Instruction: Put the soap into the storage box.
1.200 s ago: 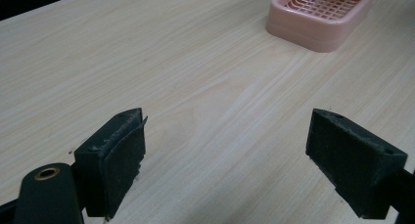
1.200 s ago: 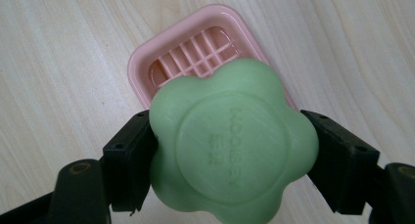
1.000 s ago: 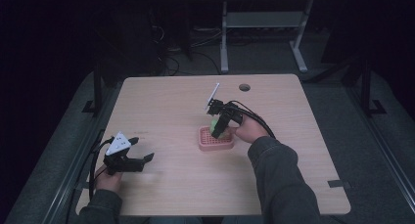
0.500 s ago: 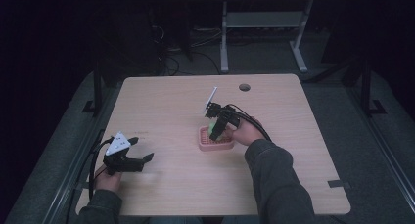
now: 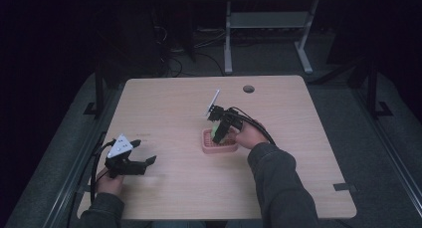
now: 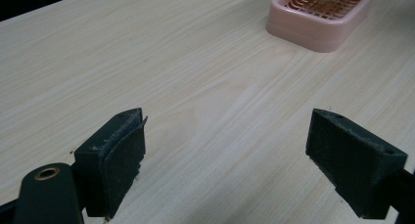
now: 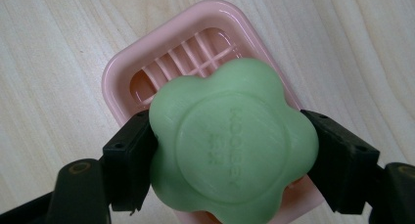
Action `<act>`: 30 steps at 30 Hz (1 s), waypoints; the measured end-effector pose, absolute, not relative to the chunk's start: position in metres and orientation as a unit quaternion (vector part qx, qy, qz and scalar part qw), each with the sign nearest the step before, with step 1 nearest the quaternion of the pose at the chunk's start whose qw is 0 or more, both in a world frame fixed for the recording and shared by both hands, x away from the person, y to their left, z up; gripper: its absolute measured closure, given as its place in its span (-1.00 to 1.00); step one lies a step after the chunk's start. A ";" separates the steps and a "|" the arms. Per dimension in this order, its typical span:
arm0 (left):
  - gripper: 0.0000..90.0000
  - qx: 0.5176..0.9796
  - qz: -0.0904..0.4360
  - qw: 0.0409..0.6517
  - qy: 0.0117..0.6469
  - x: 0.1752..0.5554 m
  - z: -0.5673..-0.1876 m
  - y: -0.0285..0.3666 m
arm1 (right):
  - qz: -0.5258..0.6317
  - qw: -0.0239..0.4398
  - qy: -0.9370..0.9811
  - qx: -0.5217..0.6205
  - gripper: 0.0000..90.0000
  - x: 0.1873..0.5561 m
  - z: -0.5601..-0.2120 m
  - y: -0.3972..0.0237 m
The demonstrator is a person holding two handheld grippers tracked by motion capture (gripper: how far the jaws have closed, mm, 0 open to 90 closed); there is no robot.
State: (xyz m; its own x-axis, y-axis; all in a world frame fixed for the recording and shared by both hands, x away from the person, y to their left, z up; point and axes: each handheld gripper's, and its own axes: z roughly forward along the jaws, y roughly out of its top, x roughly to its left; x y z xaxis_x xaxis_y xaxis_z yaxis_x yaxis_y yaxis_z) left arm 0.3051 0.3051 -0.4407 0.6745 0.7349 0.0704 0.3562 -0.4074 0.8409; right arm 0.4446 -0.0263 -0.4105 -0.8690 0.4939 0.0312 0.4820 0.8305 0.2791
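We see the pink soap dish (image 6: 320, 18) cut off at the left gripper view's top edge, the green soap (image 7: 230, 141) hiding the dish's slatted floor in the right gripper view, its embossed lettering too faint for us to read.

Only readable mark: embossed lettering on the flat round centre of the pale green flower-shaped soap bar (image 7: 230, 145), seen in the right gripper view. It runs top to bottom, turned sideways, from about 12 o'clock down to 6 o'clock of the round centre. Looks like "NOOBBY", though the middle letters are soft and I can't be sure of them. A shorter second line of raised characters sits just beside it on the 9 o'clock side, too faint to read. Nothing else carries text, numbers or labels.
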 end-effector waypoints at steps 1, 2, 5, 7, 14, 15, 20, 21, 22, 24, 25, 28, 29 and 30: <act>-0.68 0.808 0.220 0.428 0.338 0.305 -0.441 0.305 | 0.139 0.021 0.957 0.255 -0.43 0.445 -0.411 -0.026; -0.68 0.808 0.221 0.429 0.338 0.305 -0.441 0.305 | 0.139 0.021 0.957 0.255 -0.43 0.444 -0.411 -0.026; -0.68 0.809 0.221 0.428 0.338 0.305 -0.441 0.305 | 0.136 0.025 0.957 0.253 -0.43 0.444 -0.412 -0.024; -0.68 0.808 0.220 0.429 0.338 0.305 -0.441 0.305 | 0.127 0.031 0.960 0.248 -0.43 0.443 -0.413 -0.022; -0.68 0.809 0.220 0.428 0.338 0.305 -0.441 0.305 | 0.125 0.033 0.960 0.247 -0.43 0.443 -0.418 -0.022; -0.68 0.808 0.220 0.428 0.338 0.305 -0.441 0.305 | 0.127 0.033 0.960 0.247 -0.43 0.443 -0.418 -0.022; -0.68 0.809 0.220 0.428 0.338 0.305 -0.441 0.305 | 0.126 0.034 0.960 0.248 -0.44 0.443 -0.418 -0.023; -0.68 0.809 0.220 0.428 0.338 0.305 -0.441 0.305 | 0.126 0.033 0.960 0.248 -0.44 0.443 -0.418 -0.023; -0.68 0.809 0.220 0.428 0.338 0.305 -0.441 0.305 | 0.125 0.032 0.960 0.250 -0.44 0.443 -0.419 -0.023; -0.68 0.809 0.220 0.428 0.338 0.305 -0.441 0.305 | 0.127 0.032 0.959 0.251 -0.44 0.443 -0.419 -0.023; -0.68 0.809 0.220 0.428 0.338 0.305 -0.441 0.305 | 0.127 0.032 0.959 0.251 -0.44 0.443 -0.419 -0.024; -0.68 0.809 0.220 0.428 0.338 0.305 -0.441 0.305 | 0.127 0.033 0.960 0.249 -0.44 0.444 -0.419 -0.024; -0.68 0.809 0.220 0.427 0.338 0.305 -0.441 0.305 | 0.127 0.032 0.960 0.249 -0.44 0.444 -0.419 -0.024; -0.68 0.809 0.220 0.427 0.338 0.305 -0.441 0.305 | 0.126 0.032 0.960 0.250 -0.44 0.444 -0.419 -0.024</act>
